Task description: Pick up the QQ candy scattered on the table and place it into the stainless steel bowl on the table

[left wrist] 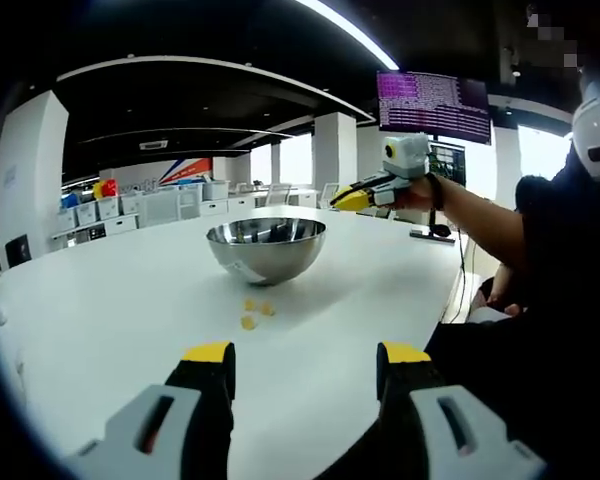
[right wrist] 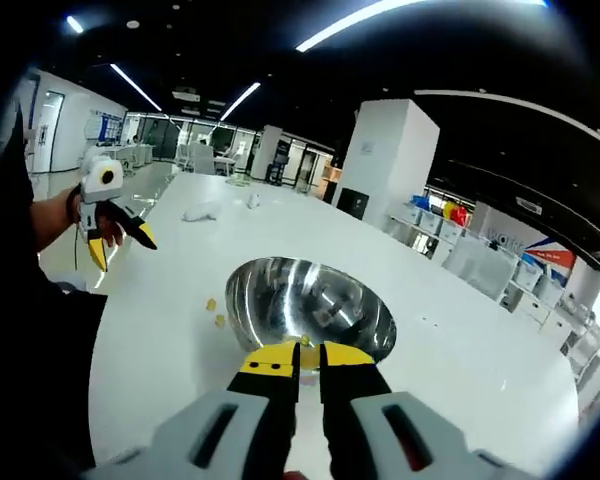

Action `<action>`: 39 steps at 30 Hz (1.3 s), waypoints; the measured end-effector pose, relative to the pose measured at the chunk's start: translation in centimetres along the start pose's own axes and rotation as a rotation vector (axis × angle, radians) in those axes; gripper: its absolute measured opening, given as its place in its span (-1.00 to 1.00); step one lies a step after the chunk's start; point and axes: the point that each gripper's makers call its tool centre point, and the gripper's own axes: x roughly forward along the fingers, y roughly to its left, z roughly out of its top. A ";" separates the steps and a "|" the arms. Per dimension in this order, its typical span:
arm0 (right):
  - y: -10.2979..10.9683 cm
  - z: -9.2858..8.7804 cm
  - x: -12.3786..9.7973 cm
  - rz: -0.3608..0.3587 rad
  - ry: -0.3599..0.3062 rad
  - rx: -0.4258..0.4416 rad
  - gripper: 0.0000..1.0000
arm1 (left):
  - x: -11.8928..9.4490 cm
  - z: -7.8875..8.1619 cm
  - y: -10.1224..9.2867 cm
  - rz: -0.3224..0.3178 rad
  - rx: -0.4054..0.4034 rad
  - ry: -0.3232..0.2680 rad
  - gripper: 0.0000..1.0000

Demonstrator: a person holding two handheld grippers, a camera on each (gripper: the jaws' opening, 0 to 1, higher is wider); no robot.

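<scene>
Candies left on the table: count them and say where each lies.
3 candies show on the white table, clustered in front of the steel bowl. The right gripper, over the bowl, pinches a small yellow piece. Others may be hidden inside the bowl.

Both views are lit from above by long ceiling light strips (right wrist: pixel 365 18), while the ceiling itself stays dark. The white table (left wrist: pixel 100 310) is evenly and brightly lit, with soft shadows cast just beyond the left tongs (left wrist: pixel 305 362). Highlights are mirrored in the steel bowl (right wrist: pixel 310 300) ahead of the right tongs (right wrist: pixel 307 358). Straight lines are bent by fisheye distortion toward the edges, and far detail is rendered soft.
</scene>
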 end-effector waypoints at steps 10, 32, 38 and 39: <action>-1.3 1.6 6.1 0.139 0.180 -0.166 -0.81 | -0.1 -0.2 0.5 -0.001 -0.008 -0.003 0.13; -2.0 -0.2 9.7 0.193 0.346 -0.264 -0.52 | -1.3 -0.9 2.6 0.024 -0.042 -0.018 0.12; -2.5 0.8 8.8 0.167 0.330 -0.263 -0.52 | -1.6 -0.6 2.6 0.022 -0.038 -0.029 0.12; -2.5 0.9 8.6 0.163 0.326 -0.264 -0.52 | -1.6 -0.6 2.6 0.023 -0.037 -0.028 0.12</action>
